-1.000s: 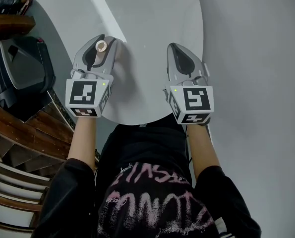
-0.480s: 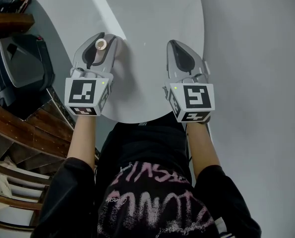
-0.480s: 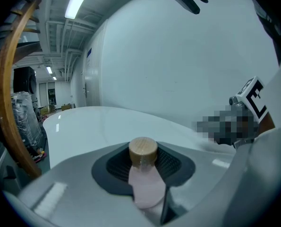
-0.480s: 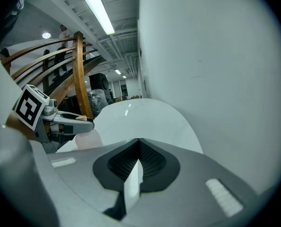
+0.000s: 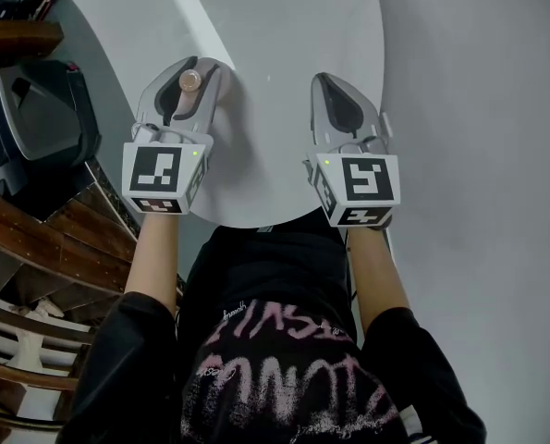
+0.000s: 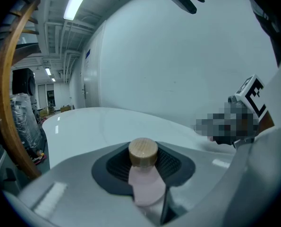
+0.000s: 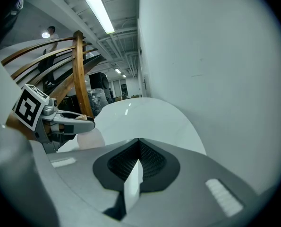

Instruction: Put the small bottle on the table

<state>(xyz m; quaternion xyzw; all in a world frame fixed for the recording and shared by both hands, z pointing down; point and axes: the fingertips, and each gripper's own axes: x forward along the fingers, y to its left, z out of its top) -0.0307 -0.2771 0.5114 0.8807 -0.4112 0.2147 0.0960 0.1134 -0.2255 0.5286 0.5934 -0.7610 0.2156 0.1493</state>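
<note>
Presently: small bottle (image 5: pixel 189 80), pale pink, upper left of head view over table (image 5: pixel 275 26), pinched by left gripper (image 5: pixel 192 67) jaws. Likely light, rigid, slippery; hold best at mid-body. Right gripper (image 5: pixel 323 81) jaws pressed together, empty.

Readable text: none was made out for certain

Shirt (image 5: pixel 284 368), bottom centre of the head view: carried two rows of large pink brushed letters, upside-down and creased, not legible. A line of small white script above them was too small to read

Cube (image 5: pixel 156 176) on left gripper (image 5: pixel 192 67), left of centre: bore black-and-white square markers, patterns only

Cube (image 5: pixel 362 185) on right gripper (image 5: pixel 323 80), right of centre: bore markers of the same kind

Small bottle (image 6: pixel 147 186), lower centre of the left gripper view: showed a plain pink side
</note>
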